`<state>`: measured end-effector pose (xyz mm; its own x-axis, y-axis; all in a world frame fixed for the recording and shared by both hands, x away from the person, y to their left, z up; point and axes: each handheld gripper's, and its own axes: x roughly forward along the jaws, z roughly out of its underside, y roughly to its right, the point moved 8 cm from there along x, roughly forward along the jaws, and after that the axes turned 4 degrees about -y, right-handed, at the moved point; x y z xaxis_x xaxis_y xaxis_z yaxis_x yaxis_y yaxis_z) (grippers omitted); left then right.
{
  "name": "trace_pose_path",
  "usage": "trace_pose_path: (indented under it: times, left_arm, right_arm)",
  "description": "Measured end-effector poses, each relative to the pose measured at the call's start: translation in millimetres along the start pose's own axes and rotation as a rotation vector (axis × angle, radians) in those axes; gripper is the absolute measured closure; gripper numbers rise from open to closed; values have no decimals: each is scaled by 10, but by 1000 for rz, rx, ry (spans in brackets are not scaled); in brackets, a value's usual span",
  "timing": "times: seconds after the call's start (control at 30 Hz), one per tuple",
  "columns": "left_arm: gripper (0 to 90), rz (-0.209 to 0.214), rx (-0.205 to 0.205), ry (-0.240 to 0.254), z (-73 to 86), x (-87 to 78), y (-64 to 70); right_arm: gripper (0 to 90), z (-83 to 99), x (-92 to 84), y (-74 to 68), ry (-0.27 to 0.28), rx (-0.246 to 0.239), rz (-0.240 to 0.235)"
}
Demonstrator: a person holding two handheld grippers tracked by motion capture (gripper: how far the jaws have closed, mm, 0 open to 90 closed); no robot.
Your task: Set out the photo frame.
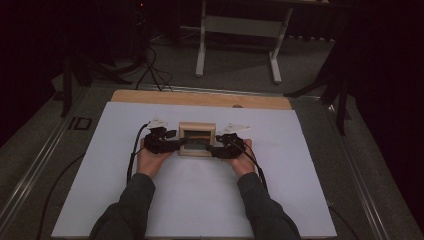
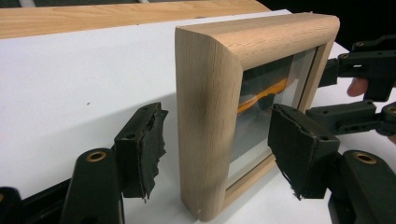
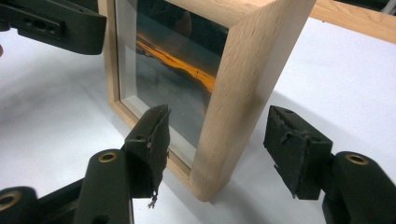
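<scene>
A light wooden picture frame (image 1: 197,139) with a dark picture streaked in orange behind glass stands upright on the white sheet (image 1: 200,200). My left gripper (image 1: 170,146) is open at its left side; in the left gripper view the frame's side bar (image 2: 205,126) sits between the two pads (image 2: 144,149) with a gap on each side. My right gripper (image 1: 216,150) is open at the frame's right side, and its pads (image 3: 294,149) straddle the other side bar (image 3: 233,107) without touching it.
The white sheet lies on a wooden tabletop (image 1: 200,98) whose bare strip shows at the far edge. Beyond the table stands a white-legged table frame (image 1: 240,30) on grey floor. Cables (image 1: 133,155) trail back from both grippers.
</scene>
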<state>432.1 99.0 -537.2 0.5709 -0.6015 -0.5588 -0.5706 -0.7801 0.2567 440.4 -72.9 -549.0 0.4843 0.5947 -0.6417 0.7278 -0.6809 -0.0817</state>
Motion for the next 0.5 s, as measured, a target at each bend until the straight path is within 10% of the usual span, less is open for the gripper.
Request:
trace_pose_path:
  times: [0.5]
  left_arm:
    - [361,-35,69,4,53,-315,85]
  right_arm:
    - [369,9,-215,-80,-32,-88,11]
